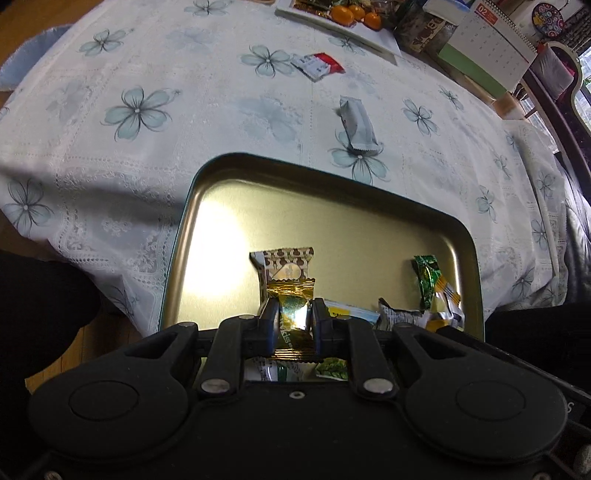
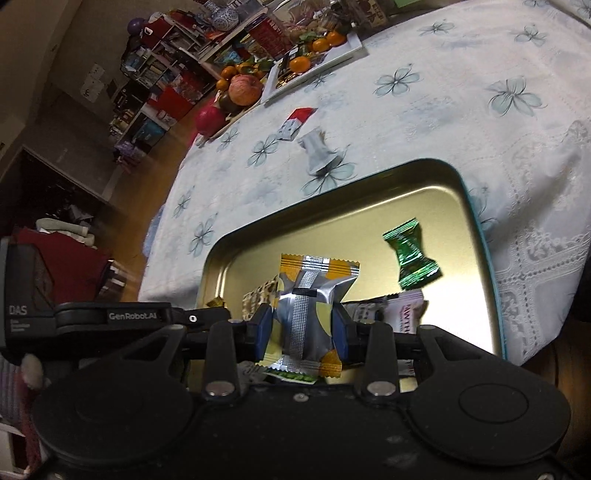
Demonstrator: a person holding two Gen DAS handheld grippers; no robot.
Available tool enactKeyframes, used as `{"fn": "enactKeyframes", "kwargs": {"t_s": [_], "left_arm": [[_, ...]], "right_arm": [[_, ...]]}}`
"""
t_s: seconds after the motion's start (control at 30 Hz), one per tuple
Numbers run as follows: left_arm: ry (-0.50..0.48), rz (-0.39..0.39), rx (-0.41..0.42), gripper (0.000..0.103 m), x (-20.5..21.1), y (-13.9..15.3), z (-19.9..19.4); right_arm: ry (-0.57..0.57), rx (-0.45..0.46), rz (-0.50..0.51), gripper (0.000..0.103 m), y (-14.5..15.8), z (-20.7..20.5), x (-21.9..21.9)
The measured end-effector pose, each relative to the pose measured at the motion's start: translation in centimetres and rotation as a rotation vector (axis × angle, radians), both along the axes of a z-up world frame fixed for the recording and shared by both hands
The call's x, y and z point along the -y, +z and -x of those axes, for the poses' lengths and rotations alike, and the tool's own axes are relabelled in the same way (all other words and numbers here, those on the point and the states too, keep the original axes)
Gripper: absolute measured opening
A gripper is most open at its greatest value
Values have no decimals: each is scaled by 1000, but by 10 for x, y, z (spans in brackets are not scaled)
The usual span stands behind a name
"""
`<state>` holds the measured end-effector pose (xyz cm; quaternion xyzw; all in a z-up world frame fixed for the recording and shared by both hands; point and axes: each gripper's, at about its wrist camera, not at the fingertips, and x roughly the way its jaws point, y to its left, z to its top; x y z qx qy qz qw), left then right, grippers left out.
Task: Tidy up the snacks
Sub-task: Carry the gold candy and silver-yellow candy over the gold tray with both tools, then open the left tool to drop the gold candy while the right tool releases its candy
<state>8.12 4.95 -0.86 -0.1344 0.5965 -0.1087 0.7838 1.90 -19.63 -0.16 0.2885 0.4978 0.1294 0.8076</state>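
Observation:
A gold metal tin (image 1: pixel 221 221) (image 2: pixel 436 206) lies open on the flowered tablecloth with several wrapped snacks in it. My left gripper (image 1: pixel 294 317) is shut on a gold and green foil candy (image 1: pixel 293 314), held over the tin's near end. My right gripper (image 2: pixel 303 325) is shut on a silver and yellow snack packet (image 2: pixel 306 295), also over the tin. A green twisted candy (image 2: pixel 412 254) (image 1: pixel 428 277) and a brown patterned packet (image 1: pixel 288 262) rest inside. On the cloth beyond the tin lie a silver bar (image 1: pixel 356 123) (image 2: pixel 319 149) and a red and white packet (image 1: pixel 319 65) (image 2: pixel 295 123).
A white tray with oranges (image 1: pixel 351 16) (image 2: pixel 317 62) stands at the table's far edge, beside jars and a desk calendar (image 1: pixel 491 37). A fruit plate (image 2: pixel 240 92) sits at the corner. Shelves and wooden floor lie past the table's edge (image 2: pixel 162 218). A chair (image 1: pixel 557 81) stands at right.

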Motion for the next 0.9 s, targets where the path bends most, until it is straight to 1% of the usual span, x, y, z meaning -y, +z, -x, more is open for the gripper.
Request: {"fn": "enactKeyframes", "kwargs": {"t_s": [0.1, 0.23, 0.33, 0.43, 0.5, 0.57, 0.63, 0.8, 0.9], "left_arm": [[-6, -35, -28, 23, -3, -2, -5], [-36, -40, -29, 23, -5, 2, -18], [-65, -60, -33, 23, -8, 1, -31], [-37, -44, -37, 23, -15, -1, -40], [-19, -38, -25, 23, -17, -1, -42], [-19, -60, -6, 24, -14, -1, -42], [-31, -96, 14, 24, -9, 0, -42], [-50, -167, 34, 24, 1, -4, -41], [-49, -180, 21, 24, 2, -8, -42]], "right_arm": [[30, -43, -25, 37, -1, -9, -4], [64, -73, -41, 37, -2, -22, -12], [75, -66, -20, 37, 0, -33, -14], [66, -62, 2, 37, 1, -47, -10], [62, -55, 31, 37, 3, -57, -7], [58, -45, 73, 37, 4, -66, -4], [54, -47, 90, 37, 3, -73, 0], [15, -59, 87, 37, -6, -76, 7], [24, -64, 76, 37, -10, -72, 4]]}}
